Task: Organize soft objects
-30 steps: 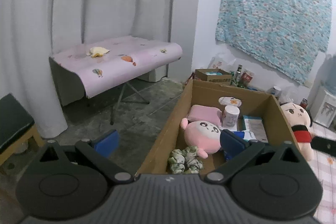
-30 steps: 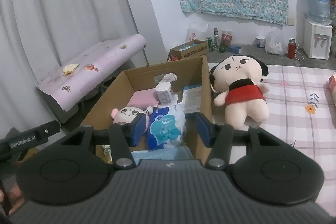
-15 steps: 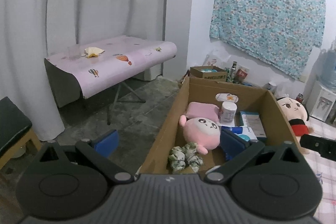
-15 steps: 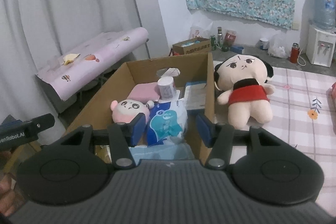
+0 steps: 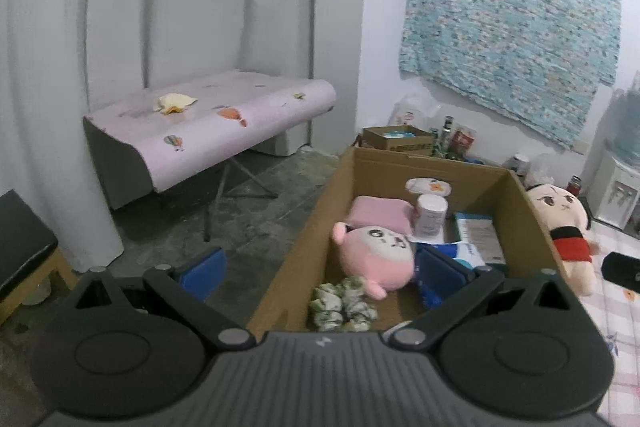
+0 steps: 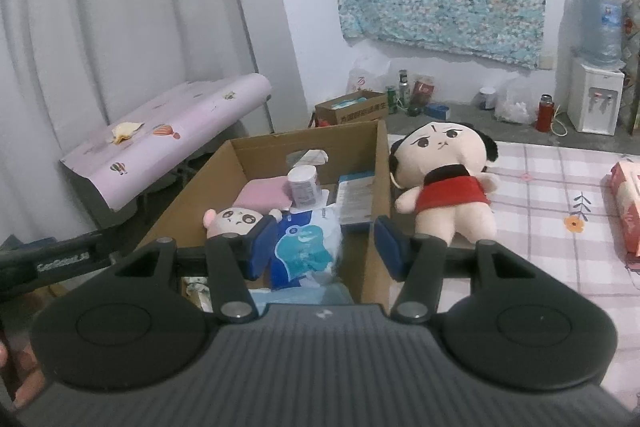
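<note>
An open cardboard box (image 5: 304, 235) (image 6: 260, 151) stands on the floor. Inside lie a round pink plush (image 5: 376, 259) (image 6: 234, 219), a pink cushion (image 5: 378, 213) (image 6: 262, 195), a green-and-white cloth bundle (image 5: 340, 303), a white canister (image 6: 304, 187) and a blue-white packet (image 6: 306, 251). A big-headed doll in a red top (image 5: 560, 223) (image 6: 448, 183) lies on the checked mat beside the box's right wall. My left gripper (image 5: 320, 273) hovers open over the box's near left corner. My right gripper (image 6: 326, 247) is open above the near right end; the packet shows between its fingers, clear of the right pad.
A folding table with a pink cover (image 5: 224, 115) stands to the left by the curtain, with a dark stool (image 5: 20, 247) nearer. A small carton (image 6: 352, 109), bottles and a water dispenser (image 6: 596, 99) line the far wall. An orange-pink pack (image 6: 626, 203) lies on the mat (image 6: 560, 227).
Both views have shifted only slightly. The box's contents, the doll and both grippers' jaws look the same as before.
</note>
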`<action>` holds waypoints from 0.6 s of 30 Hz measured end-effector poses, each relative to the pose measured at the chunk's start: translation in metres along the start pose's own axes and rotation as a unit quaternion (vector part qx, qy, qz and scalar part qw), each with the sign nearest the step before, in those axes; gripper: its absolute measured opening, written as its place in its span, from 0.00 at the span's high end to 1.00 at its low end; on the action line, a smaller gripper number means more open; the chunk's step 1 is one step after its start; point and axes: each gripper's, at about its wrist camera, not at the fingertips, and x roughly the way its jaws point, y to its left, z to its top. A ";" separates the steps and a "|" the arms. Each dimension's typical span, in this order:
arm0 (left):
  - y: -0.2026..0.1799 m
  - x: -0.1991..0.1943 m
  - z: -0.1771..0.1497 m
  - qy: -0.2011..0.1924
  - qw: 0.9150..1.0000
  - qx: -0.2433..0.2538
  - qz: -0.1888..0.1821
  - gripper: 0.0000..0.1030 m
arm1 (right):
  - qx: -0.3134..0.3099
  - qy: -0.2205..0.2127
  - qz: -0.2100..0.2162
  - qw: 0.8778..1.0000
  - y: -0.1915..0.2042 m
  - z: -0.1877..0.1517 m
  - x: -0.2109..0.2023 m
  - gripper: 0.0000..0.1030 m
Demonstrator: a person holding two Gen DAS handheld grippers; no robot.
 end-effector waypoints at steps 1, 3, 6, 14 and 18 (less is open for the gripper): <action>-0.004 -0.002 0.000 -0.002 1.000 0.005 -0.002 0.00 | 0.002 -0.001 -0.001 1.000 -0.002 -0.001 -0.002 0.48; -0.009 -0.006 0.000 -0.005 1.000 0.011 0.000 0.00 | 0.008 -0.005 -0.009 1.000 -0.006 -0.002 -0.007 0.48; -0.013 -0.010 0.000 -0.007 1.000 0.011 -0.003 0.00 | 0.014 -0.005 -0.015 1.000 -0.012 -0.005 -0.013 0.47; -0.016 -0.016 0.003 -0.006 1.000 0.004 -0.012 0.00 | 0.017 -0.003 -0.019 1.000 -0.018 -0.012 -0.021 0.47; -0.019 -0.019 0.003 -0.008 1.000 0.014 -0.011 0.00 | 0.018 -0.007 -0.021 1.000 -0.018 -0.012 -0.024 0.46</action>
